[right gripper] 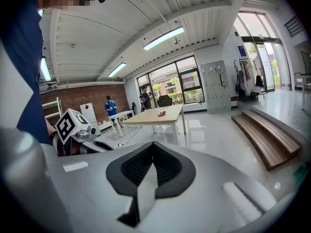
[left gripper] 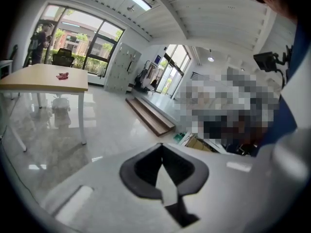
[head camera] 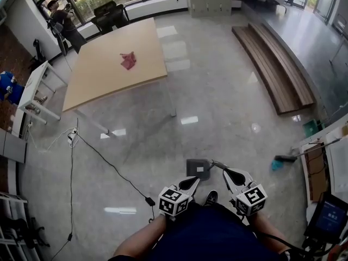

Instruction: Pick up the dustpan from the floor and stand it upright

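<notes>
In the head view the grey dustpan (head camera: 198, 168) shows just beyond both gripper tips, its dark handle (head camera: 217, 164) reaching right. From straight above I cannot tell whether it stands or lies. My left gripper (head camera: 191, 182) is shut just short of its near edge. My right gripper (head camera: 227, 174) is shut beside the handle's end; whether it touches is unclear. In the left gripper view the left gripper (left gripper: 162, 146) has its dark pads together with nothing between them. The right gripper view shows the right gripper (right gripper: 153, 144) the same way. Neither gripper view shows the dustpan.
A wooden table (head camera: 103, 69) with a red cloth (head camera: 129, 61) stands ahead to the left. A black cable (head camera: 109, 165) runs over the floor at the left. Wooden steps (head camera: 277, 69) lie far right, a long-handled brush (head camera: 284, 158) near right. A person (head camera: 62, 20) stands by the windows.
</notes>
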Available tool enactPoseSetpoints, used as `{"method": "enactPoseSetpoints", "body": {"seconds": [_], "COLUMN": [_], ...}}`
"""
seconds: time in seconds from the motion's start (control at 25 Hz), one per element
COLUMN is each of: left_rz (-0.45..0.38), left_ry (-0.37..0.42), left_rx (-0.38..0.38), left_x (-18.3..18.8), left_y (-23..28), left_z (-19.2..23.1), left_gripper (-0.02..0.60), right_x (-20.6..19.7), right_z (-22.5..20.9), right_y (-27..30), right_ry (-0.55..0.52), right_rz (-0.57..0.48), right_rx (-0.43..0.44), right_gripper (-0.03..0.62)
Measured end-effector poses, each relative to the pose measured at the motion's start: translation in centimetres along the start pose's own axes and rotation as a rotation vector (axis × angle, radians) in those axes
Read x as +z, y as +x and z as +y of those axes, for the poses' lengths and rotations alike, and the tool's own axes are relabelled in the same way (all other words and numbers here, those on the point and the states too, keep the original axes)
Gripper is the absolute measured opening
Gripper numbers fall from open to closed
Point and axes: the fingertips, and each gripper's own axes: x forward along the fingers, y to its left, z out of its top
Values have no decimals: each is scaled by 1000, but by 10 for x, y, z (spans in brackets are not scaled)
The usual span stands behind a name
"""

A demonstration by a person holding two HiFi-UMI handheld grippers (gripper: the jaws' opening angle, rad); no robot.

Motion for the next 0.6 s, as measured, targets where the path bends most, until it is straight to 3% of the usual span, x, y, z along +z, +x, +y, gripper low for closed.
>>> {"method": "enactPoseSetpoints", "body": {"seconds": [0.2, 0.6], "left_rz": [16, 32], "left_ry": [-26, -53], "left_rx": [16, 34], "left_x": [-8, -18], "left_y": [-7, -10], "left_z": [0, 7], "left_gripper": [2, 2], "right_x": [-2, 6], "right_z": [1, 0], "right_y": [-2, -1], "right_ry": [36, 0], "right_rz": [12, -7], "right_rx": [-14, -7], "right_gripper": [11, 11]}}
